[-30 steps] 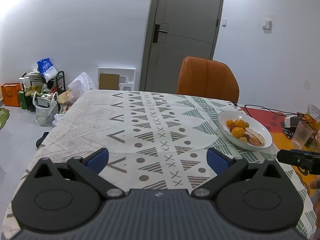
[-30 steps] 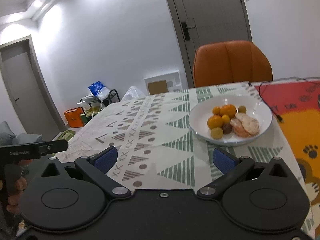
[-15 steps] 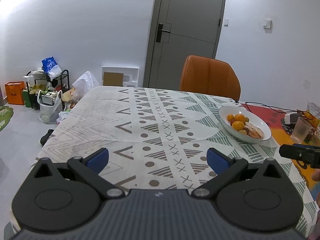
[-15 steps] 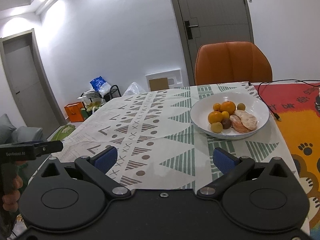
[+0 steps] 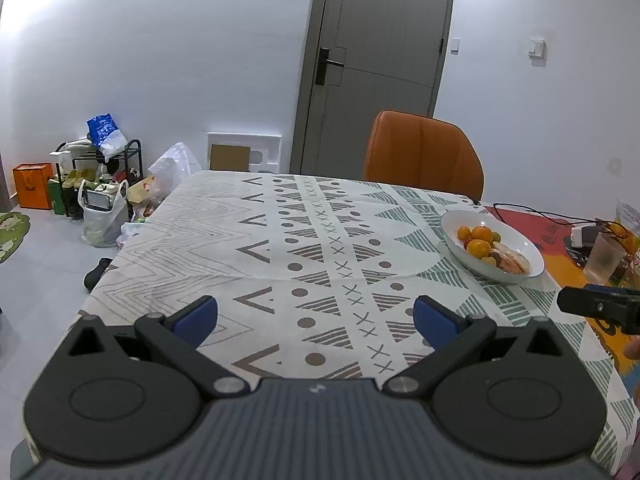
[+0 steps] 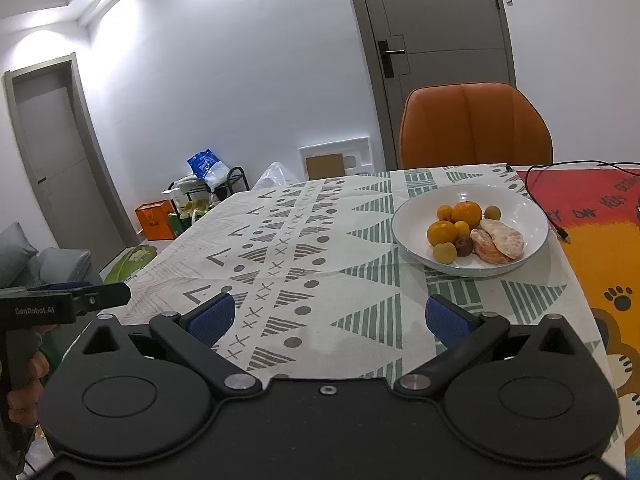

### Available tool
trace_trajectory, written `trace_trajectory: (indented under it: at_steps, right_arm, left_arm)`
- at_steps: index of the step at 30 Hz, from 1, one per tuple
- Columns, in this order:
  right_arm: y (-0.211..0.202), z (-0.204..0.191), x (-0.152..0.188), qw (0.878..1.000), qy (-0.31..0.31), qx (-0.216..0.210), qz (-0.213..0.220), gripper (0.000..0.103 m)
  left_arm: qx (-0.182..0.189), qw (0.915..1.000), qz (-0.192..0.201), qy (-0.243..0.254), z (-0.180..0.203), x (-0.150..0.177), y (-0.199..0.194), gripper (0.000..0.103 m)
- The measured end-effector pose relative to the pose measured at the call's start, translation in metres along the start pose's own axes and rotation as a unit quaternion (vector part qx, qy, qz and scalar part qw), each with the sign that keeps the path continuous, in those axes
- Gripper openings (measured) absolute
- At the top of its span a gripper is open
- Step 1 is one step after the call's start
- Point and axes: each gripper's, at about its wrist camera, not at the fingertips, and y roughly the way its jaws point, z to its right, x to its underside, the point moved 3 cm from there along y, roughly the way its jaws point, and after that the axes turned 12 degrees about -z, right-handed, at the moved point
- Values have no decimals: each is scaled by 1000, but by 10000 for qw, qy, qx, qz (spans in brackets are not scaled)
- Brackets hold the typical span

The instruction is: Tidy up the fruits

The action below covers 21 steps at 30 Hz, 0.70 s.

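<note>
A white bowl [image 6: 532,216] [image 5: 520,240] stands on the patterned tablecloth [image 6: 304,248] toward the right. In it lie several oranges [image 6: 466,213], small yellow-green fruits [image 6: 445,253], a dark brown fruit [image 6: 464,246] and peeled orange segments [image 6: 502,240]. My left gripper [image 5: 316,320] is open over the near edge of the table, left of the bowl, with nothing between its blue pads. My right gripper [image 6: 342,320] is also open and empty, short of the bowl and slightly left of it.
An orange chair [image 5: 424,156] stands behind the table's far edge. A black cable [image 6: 544,204] runs over a red and orange mat [image 6: 600,248] right of the bowl. A plastic cup [image 5: 604,258] stands at the far right. Bags and a shoe rack [image 5: 96,176] clutter the floor at left.
Both grippers have drawn back and up from the table, so the bowl looks farther off. Both stay open and empty.
</note>
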Motion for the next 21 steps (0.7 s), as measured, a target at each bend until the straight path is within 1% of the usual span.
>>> trace_trajectory:
  at_steps: [21]
  right_arm:
    - [3,-3,3,10000,-61,-39,-54,103]
  left_arm:
    - [-21,10000,-36,-26,-4,1,0,103]
